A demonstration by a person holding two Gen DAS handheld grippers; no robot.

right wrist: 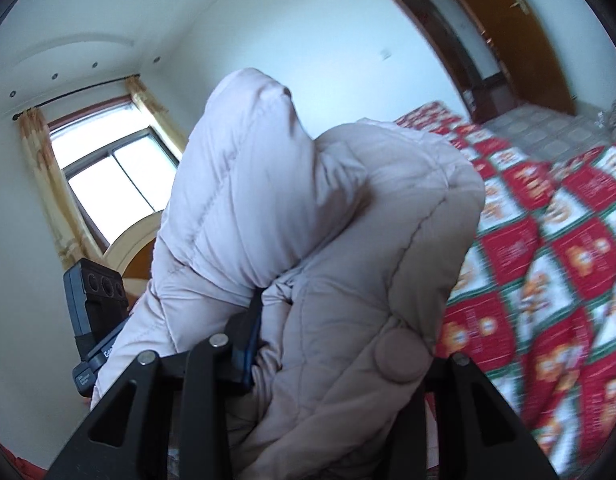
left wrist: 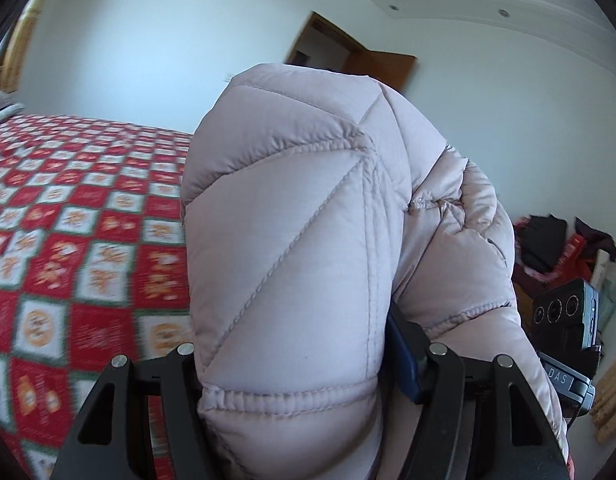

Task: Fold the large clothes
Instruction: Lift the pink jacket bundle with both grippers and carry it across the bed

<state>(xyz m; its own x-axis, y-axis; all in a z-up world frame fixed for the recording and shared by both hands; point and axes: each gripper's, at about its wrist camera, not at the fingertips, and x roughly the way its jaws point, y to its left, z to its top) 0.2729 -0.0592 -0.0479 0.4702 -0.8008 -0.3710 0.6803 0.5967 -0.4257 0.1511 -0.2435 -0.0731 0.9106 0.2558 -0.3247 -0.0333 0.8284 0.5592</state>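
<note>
- A bed (left wrist: 68, 208), spread with a red, white and green patterned quilt (right wrist: 555, 264), fills the left of the left wrist view and the right of the right wrist view; a white wall (left wrist: 148, 40) rises behind it.
- The pale pink quilted puffer jacket (left wrist: 292, 248) is held up above the bed, bunched into a thick fold. Its bulk stands upright between each pair of fingers, with the long axis running from the grippers up to a rounded top.
- A window (right wrist: 112, 184) with yellow curtains and a brown door (left wrist: 381, 66) stand further off.
- The left gripper (left wrist: 308, 354) is clamped on a stitched edge of the jacket.
- The right gripper (right wrist: 331, 350) is clamped on a fold bearing a round covered button (right wrist: 401, 356).
</note>
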